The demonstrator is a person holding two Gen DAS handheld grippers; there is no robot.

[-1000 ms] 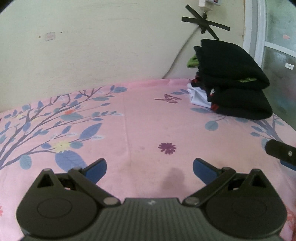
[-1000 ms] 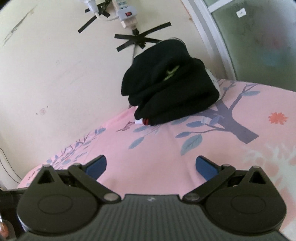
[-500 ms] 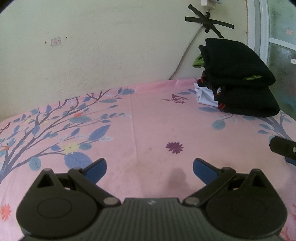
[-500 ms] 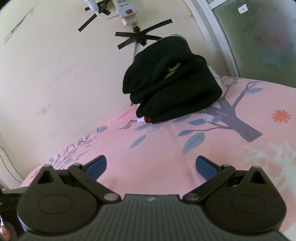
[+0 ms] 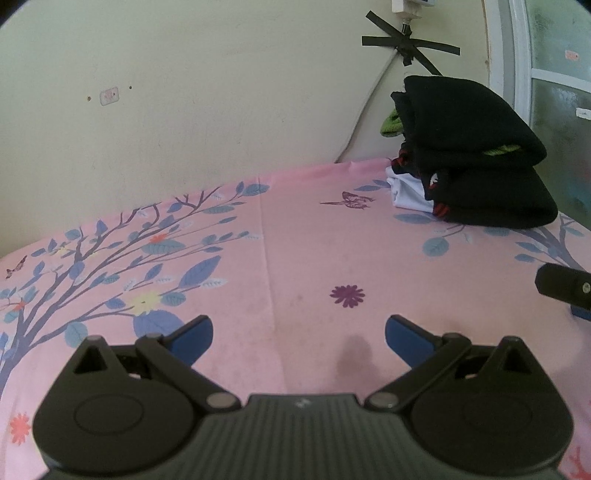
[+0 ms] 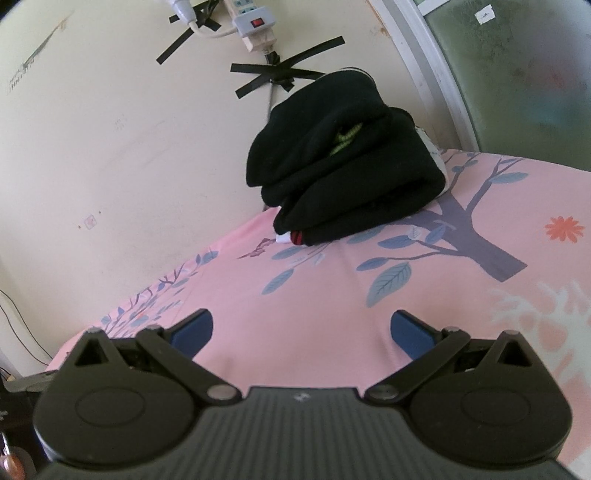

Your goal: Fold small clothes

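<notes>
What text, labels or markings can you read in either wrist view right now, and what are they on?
No text can be read in either view.
Sticker on the window glass: marks too small to read.
Sticker on the wall: blurred, unreadable.
Faint printing on the wall: too blurred to read.
Small logo on the left gripper body: a mark, not legible.
Power strip: no readable label.

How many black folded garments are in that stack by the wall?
2 black ones: the upper garment lies on the lower garment, in the sheet's far corner. A white piece pokes out beneath, and green fabric behind, so more may be hidden.
</notes>
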